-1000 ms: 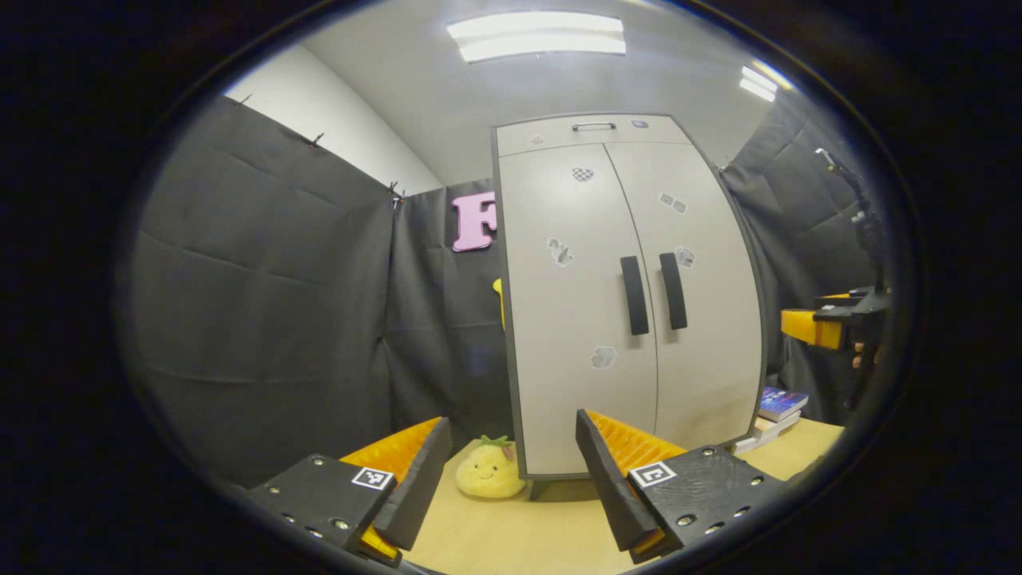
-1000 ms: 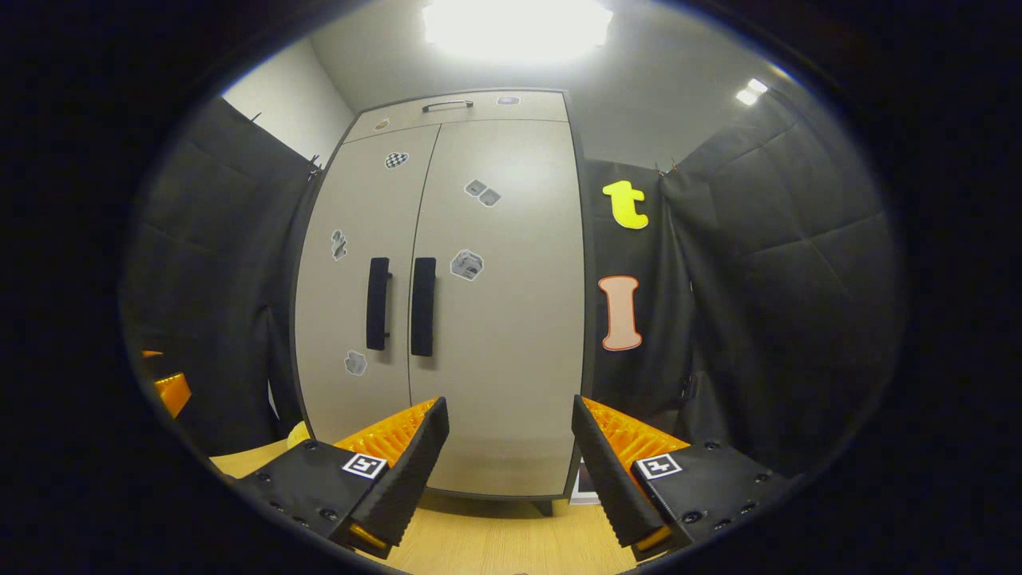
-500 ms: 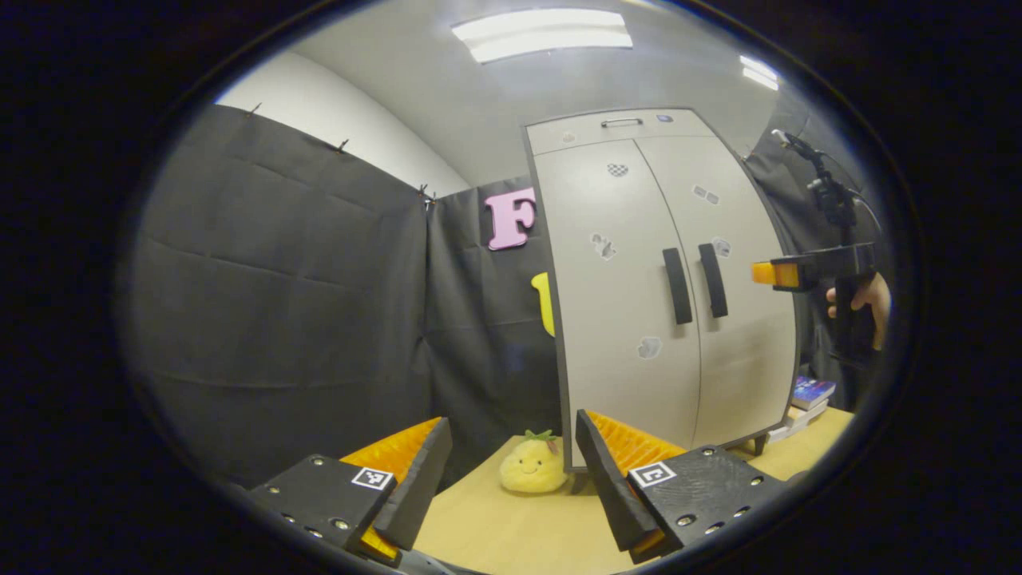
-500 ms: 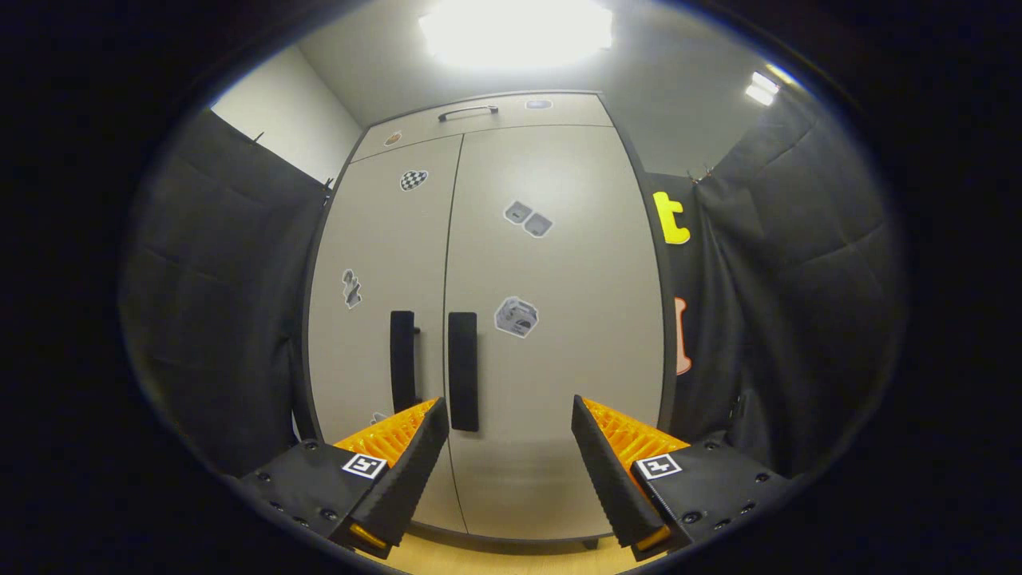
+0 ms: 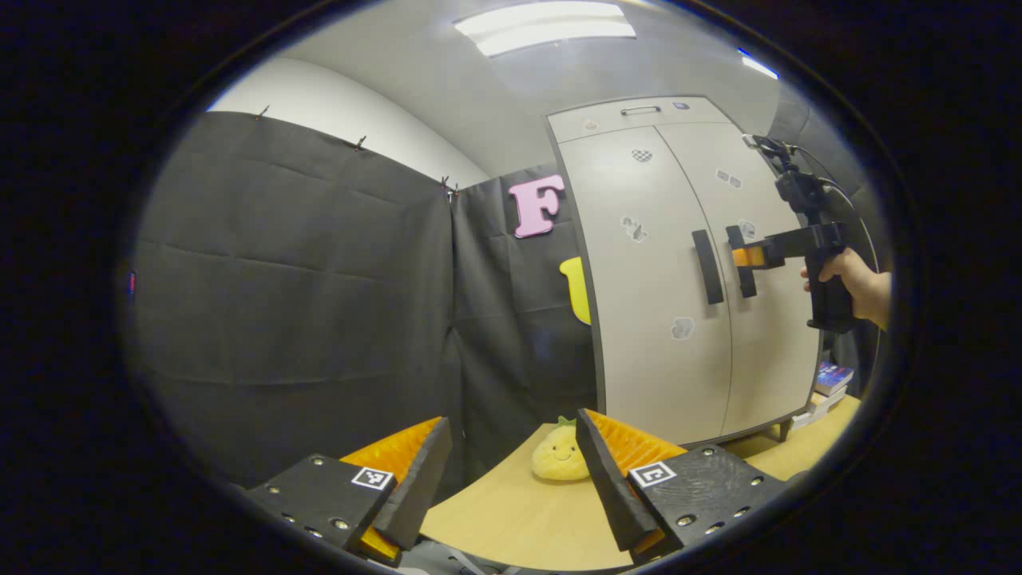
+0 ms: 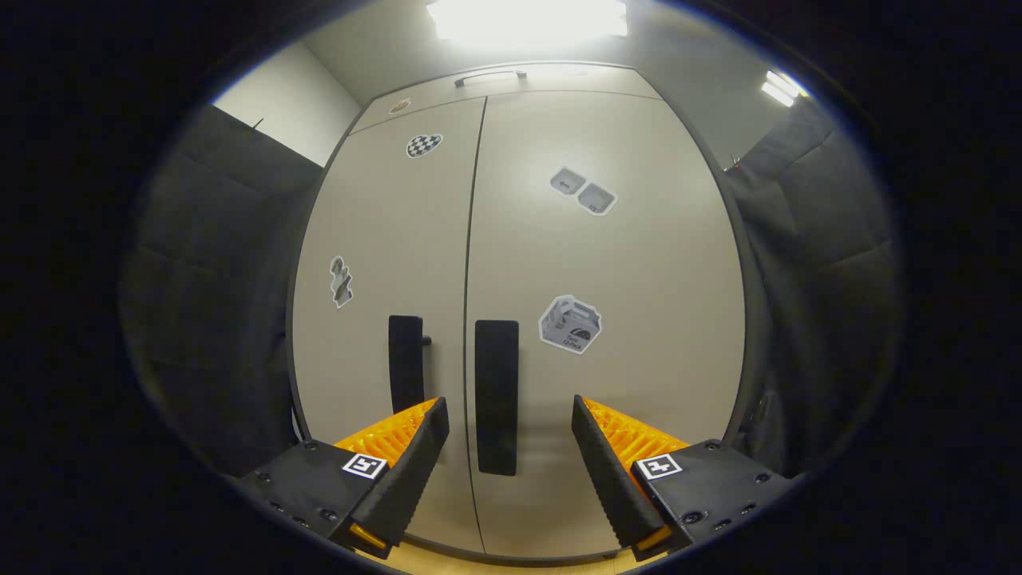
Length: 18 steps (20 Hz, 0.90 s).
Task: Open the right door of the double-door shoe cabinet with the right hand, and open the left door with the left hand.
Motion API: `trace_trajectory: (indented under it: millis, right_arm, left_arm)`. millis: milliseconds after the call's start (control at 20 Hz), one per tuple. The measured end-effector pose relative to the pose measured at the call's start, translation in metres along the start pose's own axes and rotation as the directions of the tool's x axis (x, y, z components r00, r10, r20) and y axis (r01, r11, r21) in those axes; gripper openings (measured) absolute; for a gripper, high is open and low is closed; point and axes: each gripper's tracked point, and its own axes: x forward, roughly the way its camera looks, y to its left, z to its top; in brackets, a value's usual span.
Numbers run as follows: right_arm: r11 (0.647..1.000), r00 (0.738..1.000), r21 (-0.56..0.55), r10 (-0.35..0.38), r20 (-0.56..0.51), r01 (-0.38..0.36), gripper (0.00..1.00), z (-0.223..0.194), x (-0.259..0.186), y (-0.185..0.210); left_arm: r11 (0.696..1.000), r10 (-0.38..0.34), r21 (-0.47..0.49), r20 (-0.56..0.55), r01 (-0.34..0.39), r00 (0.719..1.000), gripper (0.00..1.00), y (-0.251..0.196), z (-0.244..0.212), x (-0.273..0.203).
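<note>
Since the earlier frames, the right gripper (image 6: 505, 459) has come much closer to the shoe cabinet (image 6: 639, 335), and the left gripper (image 5: 511, 471) has swung away to the cabinet's left side.

The cabinet is the biggest thing here. It stands on a wooden table (image 5: 511, 519), and both its doors are shut, so no part of the job is done yet. The right door (image 6: 607, 263) must open first, then the left door (image 6: 383, 224).

On the right door, the black right handle (image 6: 497, 395) sits just beside the middle crack. The right gripper's fingers are spread wide, with the handle between them but not yet touched. It likely needs to close on the handle and pull.

The left handle (image 6: 406, 363) is just left of the crack. The left gripper is well away from the cabinet, fingers spread, holding nothing.

A small yellow plush toy (image 5: 560, 461) sits by the cabinet's bottom left corner.
</note>
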Motion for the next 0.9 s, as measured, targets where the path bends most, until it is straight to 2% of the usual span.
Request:
trace_trajectory:
  millis: [50,100,150,200,250,550,600,650,700,750,800,850,900]
  right_arm:
    - [1.0,1.0,0.003,-0.004,-0.007,0.004,0.97,-0.001,0.007,0.002]
    - [1.0,1.0,0.001,-0.004,-0.022,0.004,0.86,-0.005,0.009,0.003]
    - [1.0,0.999,-0.003,-0.007,-0.036,0.006,0.91,-0.009,0.014,0.005]
    - [1.0,0.999,-0.004,-0.014,-0.049,0.014,0.91,-0.013,0.019,0.006]
    - [1.0,0.998,0.004,-0.014,-0.063,0.014,0.86,-0.016,0.021,0.008]
    - [0.999,0.991,0.024,-0.03,-0.13,0.033,0.82,-0.029,0.037,0.01]
    - [0.999,0.993,0.029,-0.029,-0.116,0.032,0.81,-0.025,0.039,0.012]
    - [0.997,0.991,0.016,-0.07,-0.113,0.072,0.58,-0.02,0.035,0.002]
    - [0.997,0.991,0.03,-0.064,-0.119,0.068,0.34,-0.024,0.041,0.006]
    - [0.997,0.989,0.038,-0.066,-0.134,0.072,0.34,-0.025,0.041,0.005]
    - [0.996,0.987,0.039,-0.072,-0.141,0.079,0.4,-0.026,0.04,0.005]
    - [0.996,0.986,0.036,-0.072,-0.15,0.078,0.4,-0.025,0.036,0.006]
    - [0.997,0.984,0.028,-0.067,-0.162,0.073,0.32,-0.026,0.039,0.004]
  left_arm:
    - [1.0,0.004,0.0,0.001,-0.004,1.0,0.91,0.002,-0.001,-0.002]
    - [1.0,0.007,-0.003,0.0,-0.007,1.0,0.92,0.003,-0.002,-0.003]
    - [1.0,0.008,-0.007,-0.001,-0.008,1.0,0.92,0.004,-0.002,-0.003]
    - [1.0,0.009,-0.012,-0.005,-0.009,1.0,0.91,0.005,-0.005,-0.004]
    - [1.0,0.012,-0.015,-0.012,-0.012,1.0,0.91,0.006,-0.007,-0.004]
    - [0.999,0.024,-0.026,-0.029,-0.025,0.999,0.92,0.01,-0.014,-0.005]
    - [0.999,0.025,-0.027,-0.029,-0.026,0.999,0.92,0.011,-0.015,-0.004]
    - [0.999,0.025,-0.03,-0.029,-0.026,0.999,0.92,0.012,-0.016,-0.004]
    - [0.999,0.021,-0.034,-0.031,-0.022,0.999,0.92,0.011,-0.016,-0.005]
    - [0.999,0.019,-0.035,-0.032,-0.02,0.999,0.92,0.01,-0.016,-0.004]
    - [0.999,0.015,-0.036,-0.033,-0.016,0.999,0.91,0.009,-0.017,-0.004]
    - [0.999,0.012,-0.037,-0.033,-0.013,0.999,0.91,0.009,-0.017,-0.003]
    - [0.999,0.007,-0.038,-0.035,-0.009,0.999,0.91,0.008,-0.017,-0.005]
